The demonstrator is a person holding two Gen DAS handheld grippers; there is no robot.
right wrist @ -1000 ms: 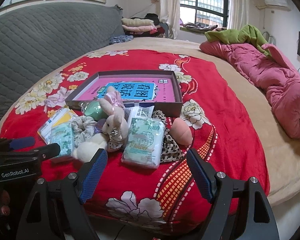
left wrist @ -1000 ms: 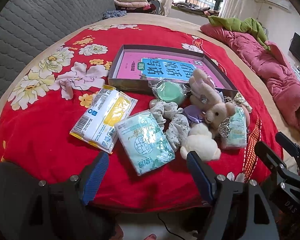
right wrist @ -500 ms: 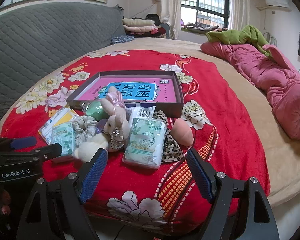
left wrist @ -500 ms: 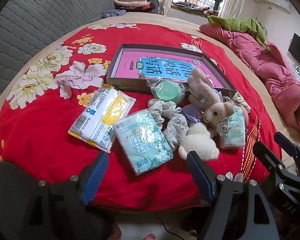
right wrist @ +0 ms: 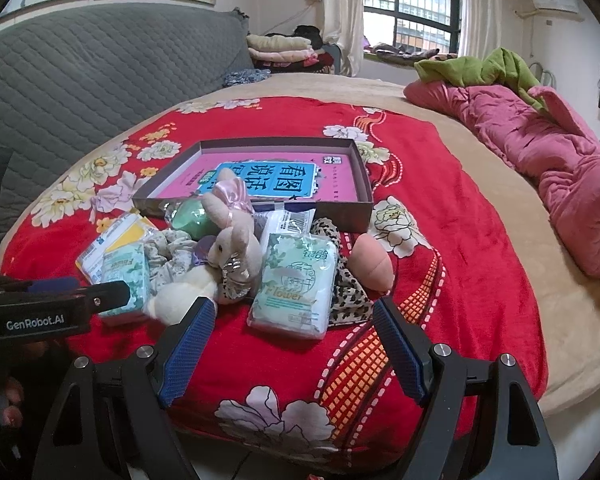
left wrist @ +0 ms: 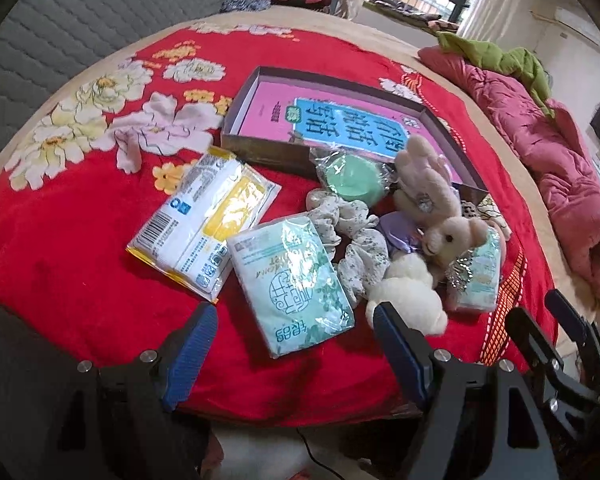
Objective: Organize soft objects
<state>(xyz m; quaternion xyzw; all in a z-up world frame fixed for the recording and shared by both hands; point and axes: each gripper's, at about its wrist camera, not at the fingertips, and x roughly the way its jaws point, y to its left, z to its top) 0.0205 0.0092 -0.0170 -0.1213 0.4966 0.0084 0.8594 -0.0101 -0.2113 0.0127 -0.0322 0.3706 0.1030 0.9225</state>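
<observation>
Though nudged a shade nearer the pile than a second ago, still touching nothing. From the left: yellow wipes pack (left wrist: 204, 232), green tissue pack (left wrist: 292, 284) framed by the spread, empty fingers of the left gripper (left wrist: 292, 320), plush rabbit (left wrist: 440, 236), second tissue pack (right wrist: 294, 284) before the right gripper (right wrist: 294, 308), likewise spread and empty. All loose on the bed (left wrist: 80, 240), none in the box (left wrist: 260, 152) yet; sorting barely begun.
</observation>
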